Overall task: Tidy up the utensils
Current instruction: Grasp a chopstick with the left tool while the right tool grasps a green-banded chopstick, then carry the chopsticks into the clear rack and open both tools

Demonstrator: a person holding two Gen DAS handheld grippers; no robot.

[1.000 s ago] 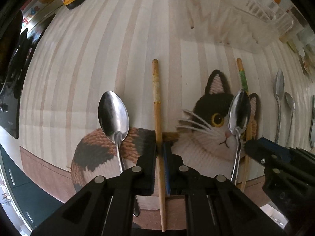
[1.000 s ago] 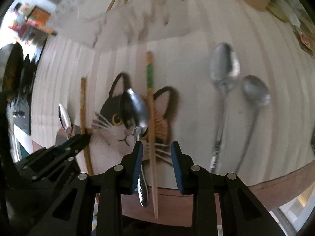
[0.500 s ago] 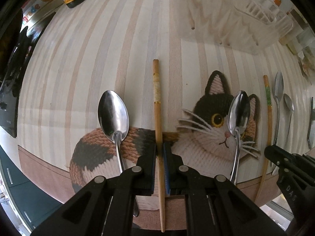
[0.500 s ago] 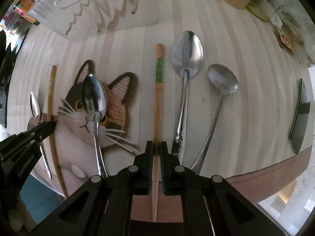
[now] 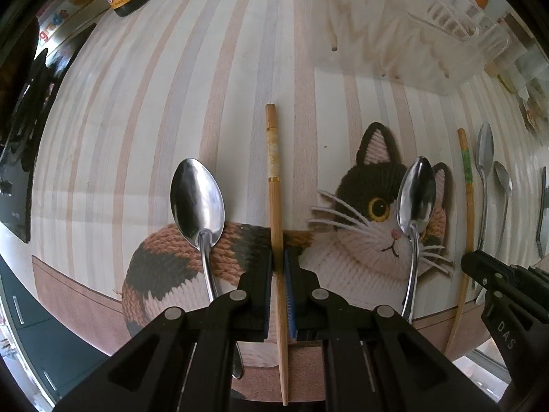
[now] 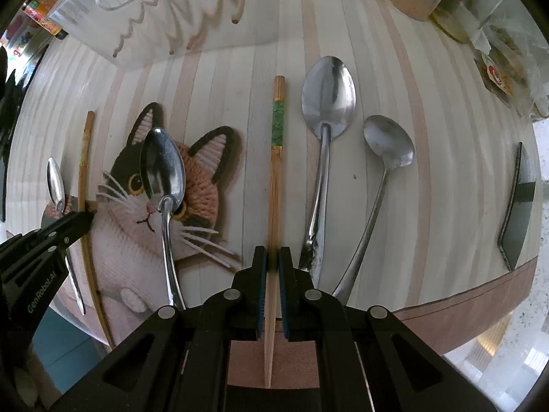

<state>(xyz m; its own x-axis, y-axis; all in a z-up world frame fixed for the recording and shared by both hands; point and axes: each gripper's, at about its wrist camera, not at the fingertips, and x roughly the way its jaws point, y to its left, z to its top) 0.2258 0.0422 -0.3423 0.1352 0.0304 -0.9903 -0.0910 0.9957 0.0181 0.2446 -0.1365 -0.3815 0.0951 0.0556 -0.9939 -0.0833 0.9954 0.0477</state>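
the left tongs (image 5: 278,267) pinch a plain bamboo chopstick (image 5: 274,185) lying on the striped tabletop (image 5: 171,86); the right tongs (image 6: 272,264) clamp the green-banded chopstick (image 6: 276,144) beside two spoons (image 6: 326,110).

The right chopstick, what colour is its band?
Green, on the right chopstick; clearest in the right wrist view.

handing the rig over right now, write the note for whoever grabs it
Left gripper: shut on the pale-band chopstick, over the cat mat.
Right gripper: shut on the green-band chopstick.
Four spoons lie flat: two on the mat, two right of it.
Clear organizer sits behind, with chopsticks inside.
Left: put both chopsticks away, then the spoons.
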